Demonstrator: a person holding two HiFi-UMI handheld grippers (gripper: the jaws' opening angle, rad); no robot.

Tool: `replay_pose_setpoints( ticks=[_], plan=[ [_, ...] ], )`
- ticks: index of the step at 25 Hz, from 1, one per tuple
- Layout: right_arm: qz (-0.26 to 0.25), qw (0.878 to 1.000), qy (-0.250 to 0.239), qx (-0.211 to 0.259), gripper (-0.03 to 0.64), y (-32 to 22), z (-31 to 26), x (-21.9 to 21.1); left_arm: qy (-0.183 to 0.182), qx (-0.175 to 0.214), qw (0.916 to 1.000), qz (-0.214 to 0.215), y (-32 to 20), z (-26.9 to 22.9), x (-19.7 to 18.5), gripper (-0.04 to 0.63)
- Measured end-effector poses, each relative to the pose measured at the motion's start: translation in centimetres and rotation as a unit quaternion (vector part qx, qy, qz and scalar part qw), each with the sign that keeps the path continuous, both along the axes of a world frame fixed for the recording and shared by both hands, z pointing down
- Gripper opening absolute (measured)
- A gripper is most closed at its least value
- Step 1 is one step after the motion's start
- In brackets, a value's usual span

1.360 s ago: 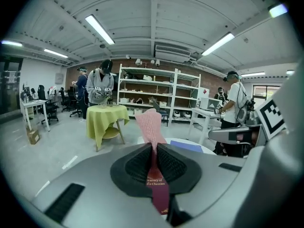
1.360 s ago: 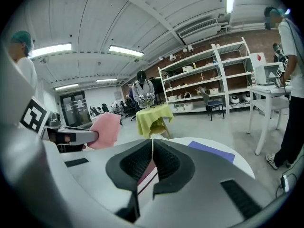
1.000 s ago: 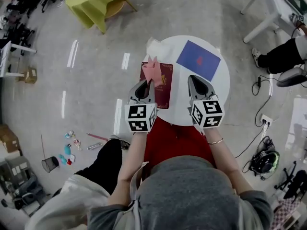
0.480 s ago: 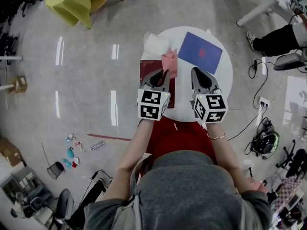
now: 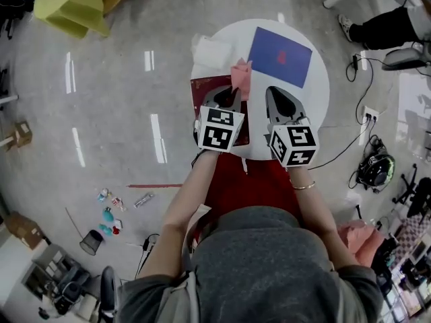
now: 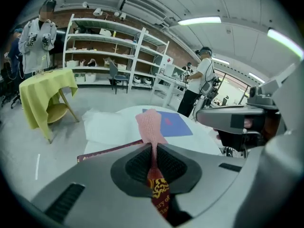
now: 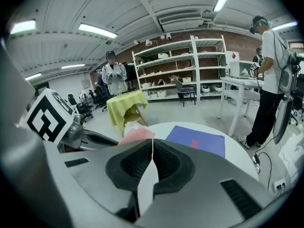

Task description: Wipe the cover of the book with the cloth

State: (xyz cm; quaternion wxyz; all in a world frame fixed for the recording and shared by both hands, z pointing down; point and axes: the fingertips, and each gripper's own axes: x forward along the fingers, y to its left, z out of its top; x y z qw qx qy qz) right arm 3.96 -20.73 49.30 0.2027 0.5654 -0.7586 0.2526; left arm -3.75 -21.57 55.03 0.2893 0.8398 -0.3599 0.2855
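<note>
Round white table (image 5: 316, 106) carries everything. The dark red book (image 5: 204, 89) lies flat on its left part, and the near end of the cover is hidden under the left gripper (image 5: 229, 97). That gripper's jaws are clamped on the pink cloth (image 5: 240, 78). The cloth is pinched at one end, and the free end sticks out past the fingertips, over the book's far right corner and the table just beyond it. Can't tell whether the cloth touches the cover. In the left gripper view the cover's gold emblem shows in the gap below the pads, so the gripper is directly over the book.

Right gripper (image 5: 275, 94) is just beside the left one, over bare table right of the book. Its jaws are closed together with nothing between them; only white tabletop shows through the slit.

Blue book (image 5: 281, 56) lies flat at the far right of the table, apart from the red one. A crumpled white sheet (image 5: 207, 49) lies at the far left edge, just beyond the red book. Can't tell what it's made of.

Off the table: a yellow-draped table (image 5: 71, 5) stands on the floor at far left, and a bystander's legs (image 5: 384, 25) show at far right, cut off by the frame. Small bits on the floor (image 5: 111, 210) are too small to identify.
</note>
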Motion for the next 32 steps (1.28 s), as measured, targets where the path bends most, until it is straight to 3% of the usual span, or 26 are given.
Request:
replay_pose_setpoints(
  ticks=[5, 11, 24, 32],
  plan=[
    [0.002, 1.0, 0.007, -0.012, 0.029, 0.0, 0.6, -1.0, -0.02, -0.039, 0.999, 0.008, 0.6, 2.4, -1.5, 0.034],
    [-0.013, 1.0, 0.01, -0.019, 0.029, -1.0, 1.1, -3.0, -0.03, -0.056, 0.9979, -0.013, 0.3, 2.8, -5.2, 0.034],
    [-0.052, 0.998, 0.015, -0.018, 0.029, -1.2, 1.4, -6.8, -0.048, -0.058, 0.9931, -0.089, 1.1, 3.5, -12.5, 0.034],
    [-0.054, 0.998, 0.013, -0.006, 0.029, -0.2, 0.4, -6.5, -0.084, -0.062, 0.9856, -0.133, 2.3, 3.7, -16.5, 0.034]
  ],
)
